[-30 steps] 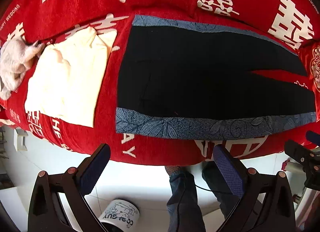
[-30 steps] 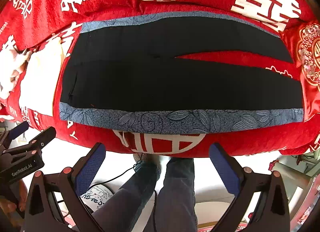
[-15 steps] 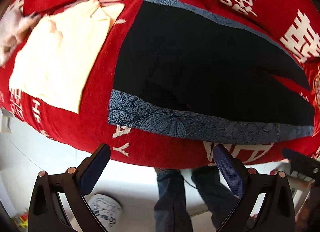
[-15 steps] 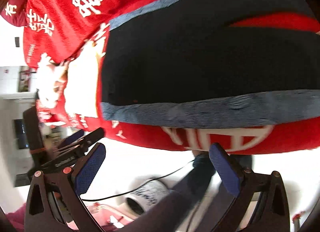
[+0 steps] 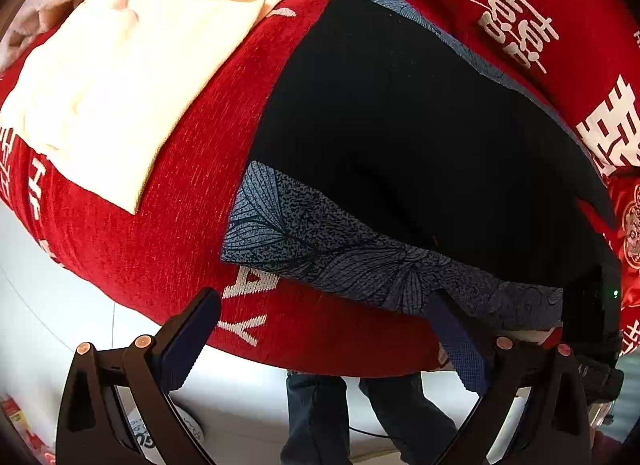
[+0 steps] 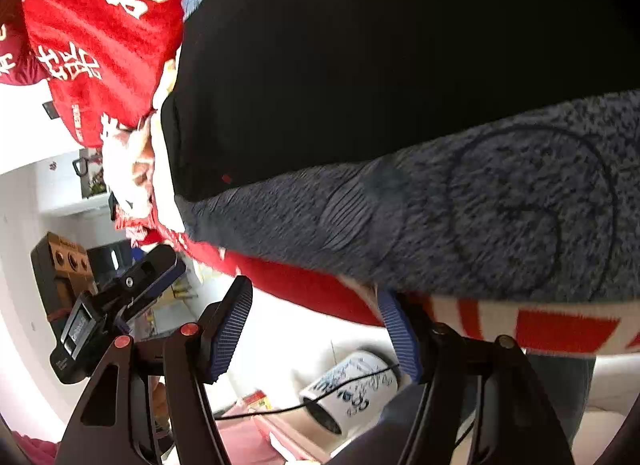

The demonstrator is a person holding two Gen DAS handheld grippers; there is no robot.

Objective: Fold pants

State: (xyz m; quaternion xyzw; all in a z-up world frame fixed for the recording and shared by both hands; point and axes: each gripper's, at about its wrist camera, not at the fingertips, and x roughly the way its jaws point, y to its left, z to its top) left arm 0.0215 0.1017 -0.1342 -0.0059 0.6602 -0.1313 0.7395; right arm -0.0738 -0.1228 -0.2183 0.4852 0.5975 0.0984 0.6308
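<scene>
Black pants (image 5: 400,137) with a blue-grey leaf-print side band (image 5: 328,249) lie flat on a red bed cover (image 5: 160,241). My left gripper (image 5: 320,341) is open at the bed's near edge, just below the band near the pants' left end. My right gripper (image 6: 316,329) is open, tilted, close under the same band (image 6: 480,217) further right; its right finger (image 6: 400,337) touches the bed edge. The right gripper's body shows in the left wrist view (image 5: 592,325).
A folded cream garment (image 5: 120,77) lies left of the pants. A white printed bin (image 6: 352,389) stands on the floor below. The person's legs (image 5: 360,417) stand at the bed edge. Shelves and clutter (image 6: 72,265) are at the left.
Both grippers have moved in close to the near edge of the pants. The right gripper has rolled and swung left. Both stay open.
</scene>
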